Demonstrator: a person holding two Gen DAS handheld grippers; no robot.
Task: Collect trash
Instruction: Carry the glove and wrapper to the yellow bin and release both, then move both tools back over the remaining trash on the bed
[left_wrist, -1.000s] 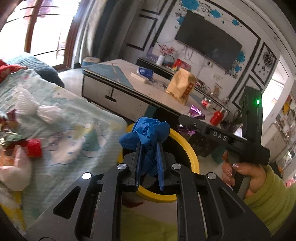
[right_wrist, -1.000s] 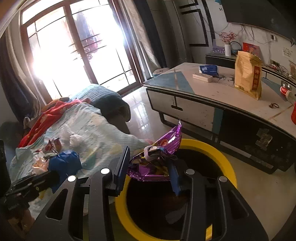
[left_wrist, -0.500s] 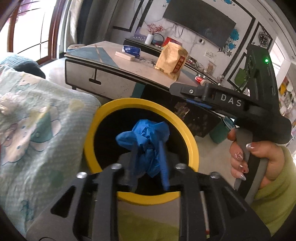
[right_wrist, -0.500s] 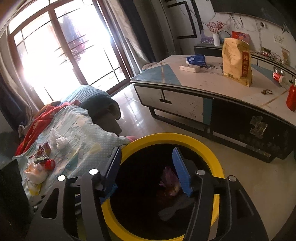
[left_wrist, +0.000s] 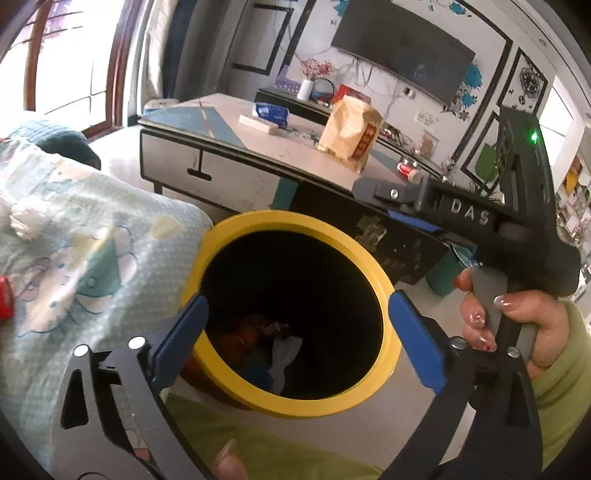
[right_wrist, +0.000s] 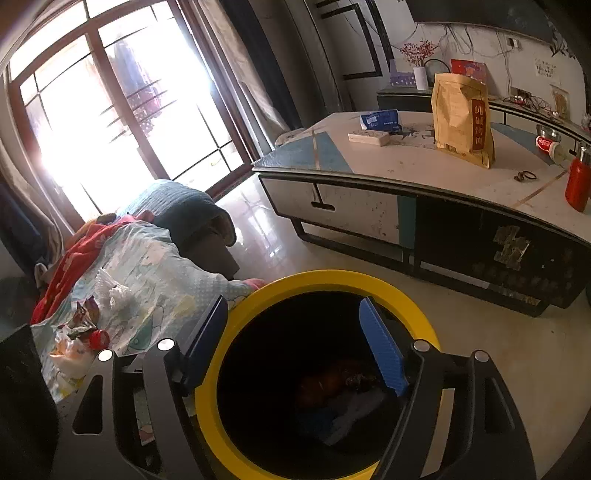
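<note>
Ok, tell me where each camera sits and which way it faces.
Left wrist: on the left gripper, looking down into the yellow-rimmed bin; the right hand and the right gripper's body show, jaws opening, empty.
Right wrist: on the right gripper, above the same bin, facing the window; jaws opening, empty.
Shared: bin, coffee table, blanket.

Ahead of the gripper and to its right stands a low counter (right_wrist: 424, 166) carrying a tan paper bag (right_wrist: 461, 118), a blue packet (right_wrist: 380, 120), a white box (right_wrist: 369, 137) and a red bottle (right_wrist: 578, 182). A bright window (right_wrist: 122, 103) lies ahead, left.
</note>
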